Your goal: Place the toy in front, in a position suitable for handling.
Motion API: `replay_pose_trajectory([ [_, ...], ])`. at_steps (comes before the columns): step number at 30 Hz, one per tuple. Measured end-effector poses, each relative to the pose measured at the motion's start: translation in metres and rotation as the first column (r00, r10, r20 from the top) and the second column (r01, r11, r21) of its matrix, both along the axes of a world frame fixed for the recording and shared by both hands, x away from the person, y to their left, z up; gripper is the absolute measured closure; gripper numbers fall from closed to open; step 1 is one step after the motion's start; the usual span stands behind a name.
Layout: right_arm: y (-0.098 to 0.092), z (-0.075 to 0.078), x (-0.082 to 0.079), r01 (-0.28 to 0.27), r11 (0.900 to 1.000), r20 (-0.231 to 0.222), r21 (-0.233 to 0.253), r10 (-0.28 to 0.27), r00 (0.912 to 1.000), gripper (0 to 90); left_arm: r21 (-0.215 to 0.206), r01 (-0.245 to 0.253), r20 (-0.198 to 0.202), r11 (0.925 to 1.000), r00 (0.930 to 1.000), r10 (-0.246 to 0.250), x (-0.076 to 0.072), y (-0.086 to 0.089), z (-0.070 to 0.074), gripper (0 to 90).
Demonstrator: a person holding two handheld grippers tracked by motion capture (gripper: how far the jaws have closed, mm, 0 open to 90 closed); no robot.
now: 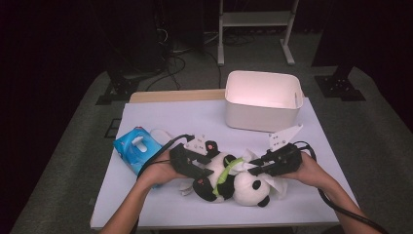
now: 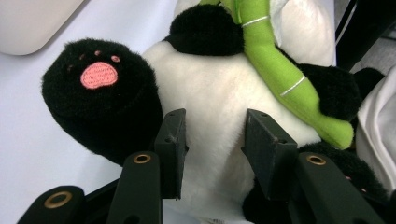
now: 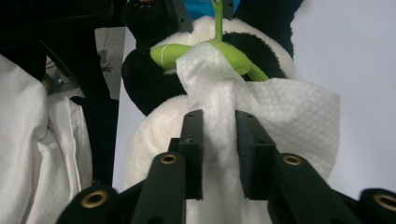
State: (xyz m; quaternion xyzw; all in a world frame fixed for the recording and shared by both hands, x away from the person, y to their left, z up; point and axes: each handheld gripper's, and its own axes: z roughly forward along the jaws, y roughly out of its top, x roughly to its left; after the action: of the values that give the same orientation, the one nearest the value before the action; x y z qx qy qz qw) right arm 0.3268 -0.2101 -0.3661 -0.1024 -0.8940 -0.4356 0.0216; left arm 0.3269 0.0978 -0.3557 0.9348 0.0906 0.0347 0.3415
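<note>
- The job looks like wiping the toy panda (image 1: 243,183) with a tissue (image 3: 261,116).
- The panda lies on its back near the front of the white table (image 1: 160,117), between the two hands.
- The left tongs (image 1: 192,163) press on the panda's white belly (image 2: 210,121). The jaws stand part way open with the soft belly bulging between them. I think they hold the toy still.
- The panda's black foot with the pink pad (image 2: 99,74) is just left of those jaws in the left gripper view.
- The right tongs (image 1: 263,168) are squeezed narrow on the tissue. The tissue bunches up between the jaws and spreads out beyond them.
- The tissue lies over the panda, and its far tip touches the green stick (image 3: 201,51) that the panda hugs.
- To wipe well, keep the left tongs pushing down gently, so the toy does not slide.
- Rub with short, soft strokes. The tissue is thin and could tear or slip out of the jaws.
- Keep the hard jaw tips off the fur; let only the tissue rub.
- More loose tissue (image 3: 28,140) lies to the left in the right gripper view.
- The blue tissue pack (image 1: 136,148) sits just to the left of the left hand. The white bin (image 1: 263,105) stands farther back, well apart from both tongs.
</note>
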Motion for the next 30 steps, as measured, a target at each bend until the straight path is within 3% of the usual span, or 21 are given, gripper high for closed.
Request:
replay_pose_trajectory([
  [4, -0.006, -0.002, -0.003, 0.001, 1.000, 0.018, -0.017, -0.001, 0.9998, 82.4, -0.005, 0.007, -0.007, 1.0000, 1.0000, -0.007, -0.002, -0.004, -0.002, 59.2],
  [12, -0.013, -0.008, -0.001, 0.004, 1.000, 0.008, -0.024, -0.004, 1.0000, 84.9, -0.007, 0.013, -0.013, 0.9999, 0.9998, -0.013, -0.006, -0.009, -0.004, 61.2],
  [22, -0.003, -0.003, 0.000, -0.015, 0.996, 0.046, -0.087, 0.019, 0.9987, 85.7, -0.025, 0.022, -0.035, 0.9994, 0.9991, -0.022, -0.010, -0.014, -0.006, 62.0],
  [27, -0.001, -0.004, 0.004, -0.008, 0.996, 0.045, -0.089, 0.012, 0.9989, 86.0, -0.027, 0.019, -0.042, 0.9994, 0.9989, -0.020, -0.009, -0.013, -0.007, 61.9],
  [30, 0.001, -0.002, 0.002, -0.009, 0.996, 0.066, -0.088, 0.015, 0.9977, 86.0, -0.013, 0.014, -0.038, 0.9998, 0.9992, -0.014, -0.009, -0.013, -0.008, 61.8],
])
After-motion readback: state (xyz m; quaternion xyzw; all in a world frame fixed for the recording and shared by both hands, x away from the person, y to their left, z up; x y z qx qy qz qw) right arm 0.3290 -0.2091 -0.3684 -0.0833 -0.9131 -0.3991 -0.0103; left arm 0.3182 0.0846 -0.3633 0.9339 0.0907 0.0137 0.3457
